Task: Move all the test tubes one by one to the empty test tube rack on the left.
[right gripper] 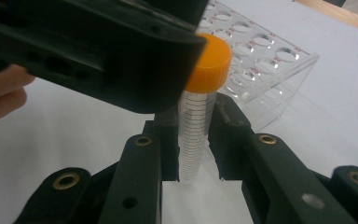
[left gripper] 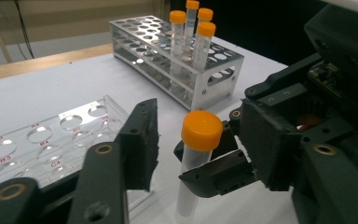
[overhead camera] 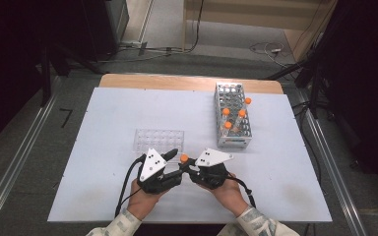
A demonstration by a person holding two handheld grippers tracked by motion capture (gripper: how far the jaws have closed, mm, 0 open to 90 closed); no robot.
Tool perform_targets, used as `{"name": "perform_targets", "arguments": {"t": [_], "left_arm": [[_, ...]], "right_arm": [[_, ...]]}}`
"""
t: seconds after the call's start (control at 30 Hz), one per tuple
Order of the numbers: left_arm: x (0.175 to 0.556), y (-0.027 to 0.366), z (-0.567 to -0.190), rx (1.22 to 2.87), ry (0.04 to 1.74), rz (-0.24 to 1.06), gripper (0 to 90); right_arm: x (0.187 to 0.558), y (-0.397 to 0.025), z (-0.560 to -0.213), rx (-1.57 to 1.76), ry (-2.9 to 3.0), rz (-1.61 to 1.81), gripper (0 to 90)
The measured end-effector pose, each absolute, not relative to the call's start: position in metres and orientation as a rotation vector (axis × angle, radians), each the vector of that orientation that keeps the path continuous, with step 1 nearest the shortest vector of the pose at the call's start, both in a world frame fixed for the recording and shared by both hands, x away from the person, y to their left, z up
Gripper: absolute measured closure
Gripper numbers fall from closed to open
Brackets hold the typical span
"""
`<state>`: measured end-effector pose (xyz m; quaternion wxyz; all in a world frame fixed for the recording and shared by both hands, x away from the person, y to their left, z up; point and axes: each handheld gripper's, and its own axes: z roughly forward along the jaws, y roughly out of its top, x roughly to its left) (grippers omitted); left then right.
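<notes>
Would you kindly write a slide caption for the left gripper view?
Right claw grips an orange-capped clear plastic tube upright between open left claw and clear acrylic rack.

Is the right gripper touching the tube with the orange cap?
Touching. In the right gripper view, the right gripper has both jaws pressed against the sides of the tube, with no gap.

- The clear plastic graduated tube with an orange screw cap [right gripper: 193,135] stands upright, cap on top, near the front middle of the counter.
- It is pinched at mid-body, just right of the clear acrylic rack [overhead camera: 159,139].
</notes>
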<state>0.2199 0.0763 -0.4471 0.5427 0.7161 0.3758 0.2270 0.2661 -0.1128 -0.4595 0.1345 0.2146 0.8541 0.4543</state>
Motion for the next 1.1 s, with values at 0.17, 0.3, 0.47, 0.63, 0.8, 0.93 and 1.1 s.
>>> {"name": "perform_targets", "arguments": {"t": [0.17,0.3,0.47,0.63,0.8,0.93,1.1], "left_arm": [[0.221,0.076,-0.449,1.703,0.886,0.534,56.9],[0.221,0.075,-0.45,1.713,0.877,0.528,60.4],[0.221,0.072,-0.451,1.727,0.87,0.534,64.5],[0.22,0.072,-0.451,1.724,0.871,0.545,69.7],[0.22,0.073,-0.451,1.72,0.875,0.546,70.6],[0.22,0.074,-0.448,1.721,0.88,0.55,70.7],[0.221,0.083,-0.442,1.704,0.908,0.565,70.8]], "right_arm": [[0.266,-0.113,-0.459,0.621,2.479,1.327,71.0],[0.265,-0.112,-0.459,0.621,2.481,1.329,71.0],[0.264,-0.111,-0.459,0.616,2.484,1.334,70.9],[0.263,-0.111,-0.458,0.615,2.487,1.338,70.9],[0.263,-0.111,-0.458,0.615,2.489,1.345,66.5],[0.263,-0.111,-0.458,0.643,2.493,1.345,39.1],[0.264,-0.116,-0.455,0.683,2.466,1.355,26.1]]}}
